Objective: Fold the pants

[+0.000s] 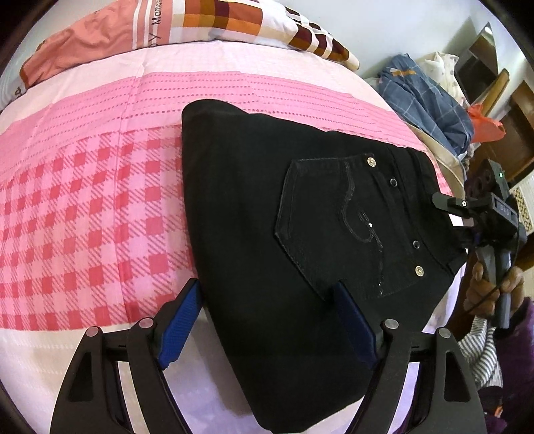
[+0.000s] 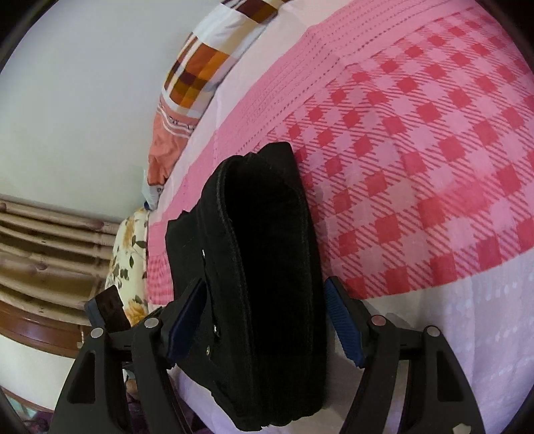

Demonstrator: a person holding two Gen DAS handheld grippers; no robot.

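Note:
Black pants (image 1: 300, 233) lie folded into a thick stack on the pink checked bedsheet (image 1: 83, 217), back pocket and rivets facing up. My left gripper (image 1: 270, 322) hovers open over the stack's near corner. One blue pad (image 1: 182, 323) is over bare sheet and the other is above the cloth. In the right wrist view the pants (image 2: 267, 267) show edge-on as a puffy roll filling the gap of my right gripper (image 2: 265, 322). Its pads stand close on either side without visibly squeezing. From the left wrist view the right gripper (image 1: 455, 218) sits at the waistband, held by a hand (image 1: 490, 290).
Patterned pillows (image 1: 217, 20) line the far side of the bed against a white wall. A heap of blue checked clothes (image 1: 427, 100) and wooden furniture (image 1: 520, 110) stand beyond the bed's right edge. A tan curtain (image 2: 43, 250) and floral fabric (image 2: 130, 253) lie past the bed.

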